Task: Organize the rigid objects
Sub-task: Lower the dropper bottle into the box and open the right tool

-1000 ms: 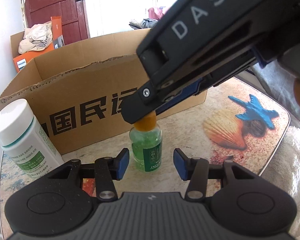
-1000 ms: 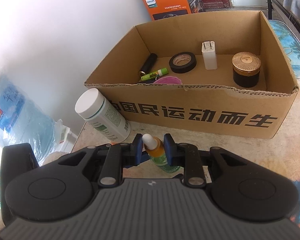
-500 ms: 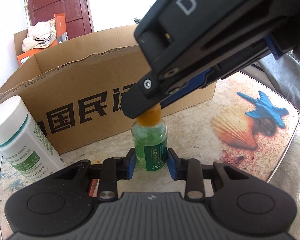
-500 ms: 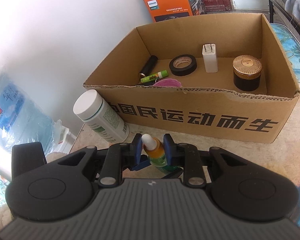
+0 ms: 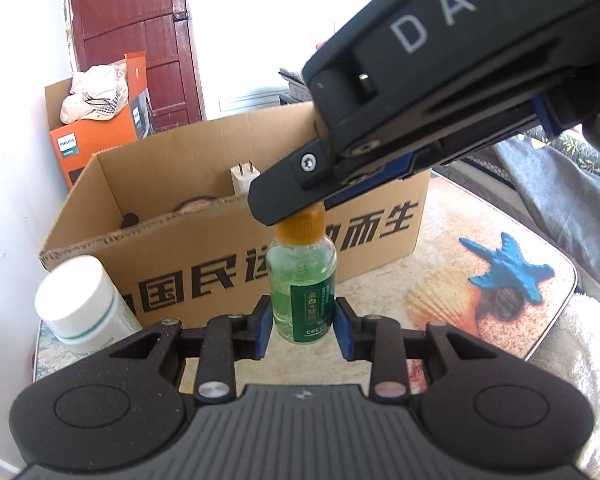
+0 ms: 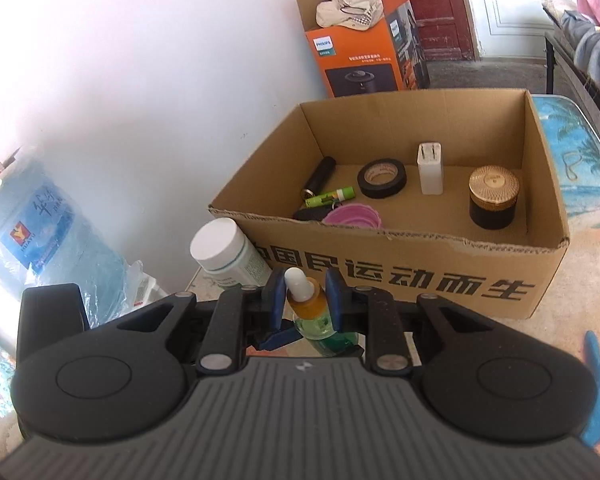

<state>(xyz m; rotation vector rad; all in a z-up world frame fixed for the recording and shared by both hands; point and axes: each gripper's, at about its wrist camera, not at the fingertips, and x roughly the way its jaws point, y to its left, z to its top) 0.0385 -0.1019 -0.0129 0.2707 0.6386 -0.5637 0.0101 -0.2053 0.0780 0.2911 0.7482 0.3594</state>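
Just before the cardboard box (image 5: 228,216), above the desk (image 5: 440,276): green bottle (image 5: 302,284) upright, body clamped by left tool (image 5: 303,326), jaws having just closed on it; orange cap pinched narrow by right tool (image 6: 306,300). Beside it, white jar (image 6: 224,250). Inside box: tape roll (image 6: 381,178), charger (image 6: 430,174), gold-lidded jar (image 6: 493,196).

"DAS" stands in grey letters on the black right tongs (image 5: 300,216). "PHILIPS" is on the orange carton (image 6: 360,60). The green bottle (image 5: 304,300) label reads "CKCU…". Bold black Chinese characters run across the cardboard box (image 6: 420,284).
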